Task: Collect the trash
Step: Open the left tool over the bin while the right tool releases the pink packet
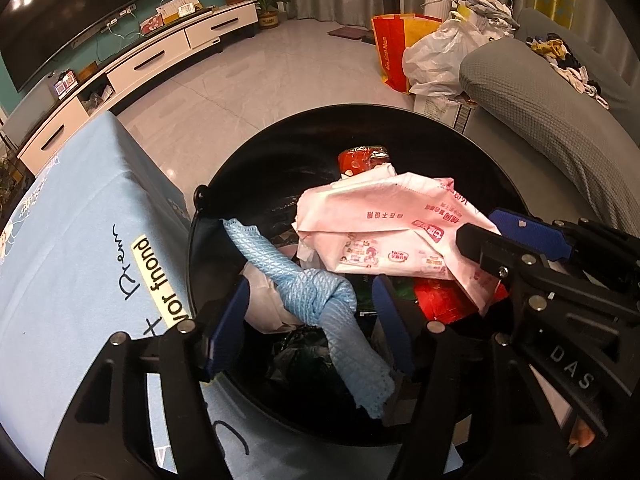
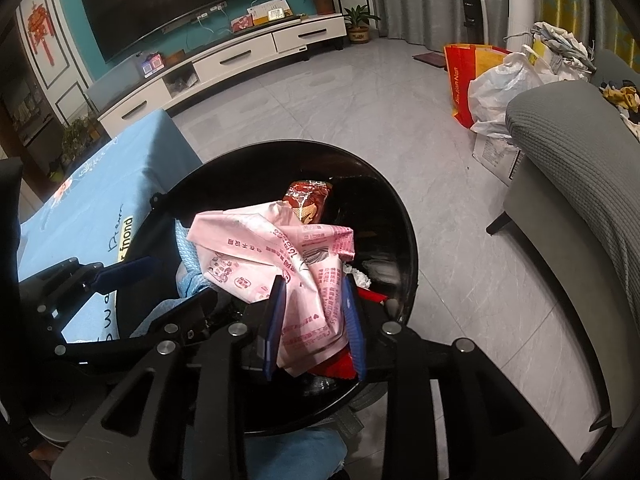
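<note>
I see bin (image 1: 224, 184) rim against blue table (image 1: 80, 220), bare floor (image 2: 320, 100) beyond. Right claw (image 2: 316, 320) grips crumpled pink wrapper (image 2: 256, 248); left claw (image 1: 308, 312) spread around blue cloth (image 1: 320, 300).

The bin (image 1: 224, 184) is parked on the floor right beside the cloth-covered table (image 1: 80, 240), which sits to its left. Inside it, a knotted cloth (image 1: 320, 296) is draped toward the left wall, with a crumpled wrapper (image 1: 384, 224) piled on the right, probably over other packets. A sofa (image 1: 540, 92) is found off right, bags (image 1: 432, 52) behind.
</note>
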Available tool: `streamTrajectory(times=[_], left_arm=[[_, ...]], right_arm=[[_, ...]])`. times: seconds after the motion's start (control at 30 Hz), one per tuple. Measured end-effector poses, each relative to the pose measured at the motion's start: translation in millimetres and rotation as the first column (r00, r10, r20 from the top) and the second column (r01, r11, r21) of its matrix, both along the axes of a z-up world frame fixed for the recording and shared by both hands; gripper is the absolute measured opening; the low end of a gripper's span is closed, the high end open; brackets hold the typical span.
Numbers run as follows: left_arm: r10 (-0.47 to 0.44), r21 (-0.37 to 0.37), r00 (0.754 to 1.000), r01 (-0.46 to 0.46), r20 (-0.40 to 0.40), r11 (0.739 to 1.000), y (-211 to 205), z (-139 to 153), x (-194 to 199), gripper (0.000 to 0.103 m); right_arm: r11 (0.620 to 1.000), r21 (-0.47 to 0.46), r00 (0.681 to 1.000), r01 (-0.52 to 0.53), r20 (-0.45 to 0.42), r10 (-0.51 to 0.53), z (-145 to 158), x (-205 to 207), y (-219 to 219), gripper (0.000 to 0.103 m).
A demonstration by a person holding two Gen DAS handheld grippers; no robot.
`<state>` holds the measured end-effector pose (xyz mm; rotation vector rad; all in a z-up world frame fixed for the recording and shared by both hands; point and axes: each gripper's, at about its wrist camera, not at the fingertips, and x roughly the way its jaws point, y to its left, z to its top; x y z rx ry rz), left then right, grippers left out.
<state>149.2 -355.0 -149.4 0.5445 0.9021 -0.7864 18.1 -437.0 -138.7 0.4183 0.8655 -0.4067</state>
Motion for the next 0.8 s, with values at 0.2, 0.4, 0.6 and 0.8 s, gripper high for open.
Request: streamTrajectory(times=[0.2, 0.4, 0.6, 0.8], left_arm=[[0.003, -0.007, 1.0, -0.003, 0.014, 1.0, 3, 5, -4, 0.071], [0.006, -0.018, 1.0, -0.006, 0.023, 1.0, 5, 12, -7, 0.08], [0.014, -0.041, 0.999, -0.012, 0.04, 0.999, 9, 23, -11, 0.087], [0.034, -0.061, 0.998, -0.03, 0.056, 0.998, 17, 35, -15, 0.098]], right_arm=[[1.0, 0.0, 1.0, 0.011, 0.01, -0.011, 7, -3, 0, 0.037], [1.0, 0.001, 0.999, 0.023, 0.025, -0.023, 14, -7, 0, 0.047], [0.999, -0.003, 0.998, 0.034, 0.051, -0.034, 27, -12, 2, 0.058], [0.998, 0.003, 0.995, 0.055, 0.078, -0.055, 41, -23, 3, 0.07]])
